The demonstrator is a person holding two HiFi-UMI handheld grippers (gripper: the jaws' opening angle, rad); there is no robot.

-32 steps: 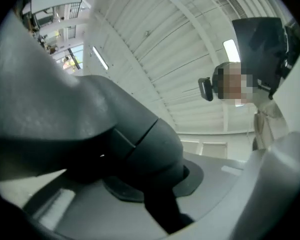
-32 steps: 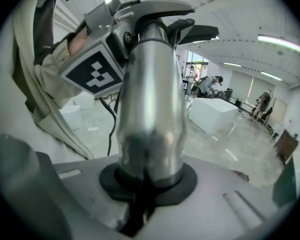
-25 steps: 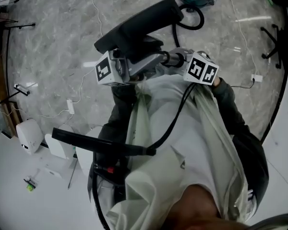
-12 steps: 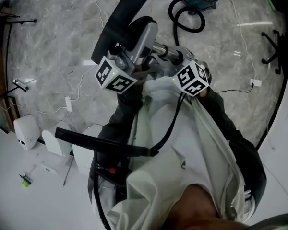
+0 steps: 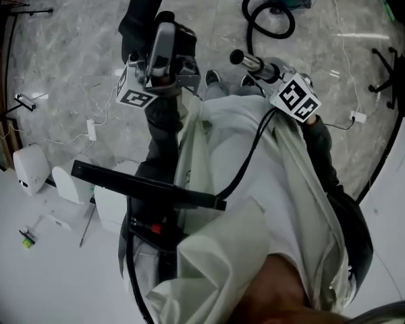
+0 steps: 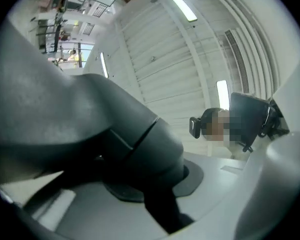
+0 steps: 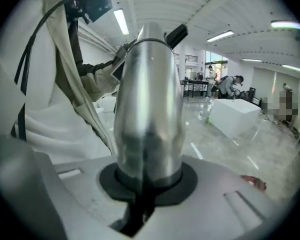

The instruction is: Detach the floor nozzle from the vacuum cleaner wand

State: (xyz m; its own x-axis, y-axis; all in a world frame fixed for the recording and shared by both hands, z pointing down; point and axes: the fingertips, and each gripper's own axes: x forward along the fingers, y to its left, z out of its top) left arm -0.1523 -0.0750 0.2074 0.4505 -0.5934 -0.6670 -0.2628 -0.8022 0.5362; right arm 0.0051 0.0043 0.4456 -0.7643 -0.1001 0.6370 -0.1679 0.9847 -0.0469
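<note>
The black plastic floor nozzle [image 5: 140, 12], pinched by the left gripper [image 5: 160, 54], lies apart, left of the shiny metal wand [image 5: 246, 61] which the right gripper [image 5: 273, 74] clamps.

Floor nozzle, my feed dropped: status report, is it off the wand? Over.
Left gripper shut on floor nozzle. Right gripper shut on wand. Nozzle and wand apart, wand end bare. Nothing between them.

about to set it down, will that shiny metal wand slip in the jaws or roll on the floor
Probably slippery: the wand is smooth polished metal, gripped only by the right gripper. Likely stiff, since it looks like a rigid tube. Being round, it would probably roll on the glossy floor.
</note>
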